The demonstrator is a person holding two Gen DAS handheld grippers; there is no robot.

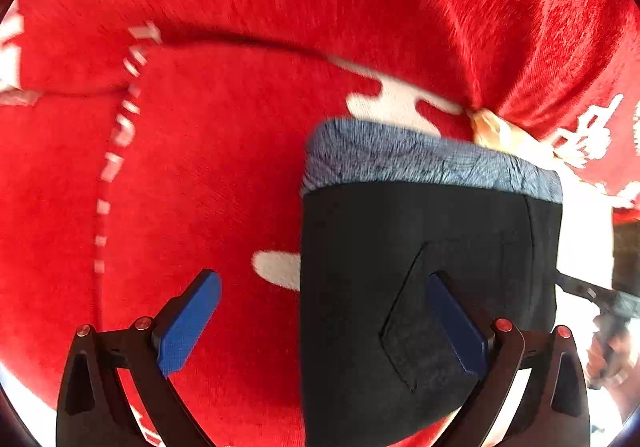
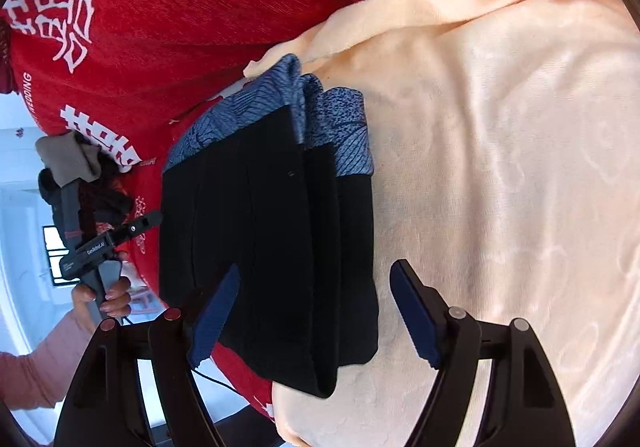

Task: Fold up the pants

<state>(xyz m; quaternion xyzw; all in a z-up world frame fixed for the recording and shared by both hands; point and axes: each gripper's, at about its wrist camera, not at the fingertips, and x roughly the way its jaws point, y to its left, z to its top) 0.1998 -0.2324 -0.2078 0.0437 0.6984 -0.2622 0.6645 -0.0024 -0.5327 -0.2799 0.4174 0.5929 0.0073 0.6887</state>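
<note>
Two grippers are out in front of me, and both stand wide apart with nothing between their blue pads. My left gripper (image 1: 324, 323) hangs over the near end of the pants (image 1: 428, 287): one pad sits above the red blanket (image 1: 192, 151), the other above the black cloth beside a stitched diamond-shaped patch, and I cannot tell whether either touches the fabric. My right gripper (image 2: 316, 315) likewise straddles the far side of the bundle, one pad over the black cloth and the other over the peach blanket (image 2: 500, 175). The pants (image 2: 268, 239) lie folded into a compact black stack, several layers showing along one edge, with a mottled blue-grey waistband at the far end. The stack rests across the line where the peach blanket meets the red one, which carries white characters and lettering. From the right wrist view I see my left hand (image 2: 106, 297) wrapped around the handle of the left gripper (image 2: 120, 235), a pink sleeve (image 2: 40, 367) behind it, just beside the edge of the pants. Behind that hand a small heap of grey and dark clothing (image 2: 80, 167) lies on the red blanket.
</note>
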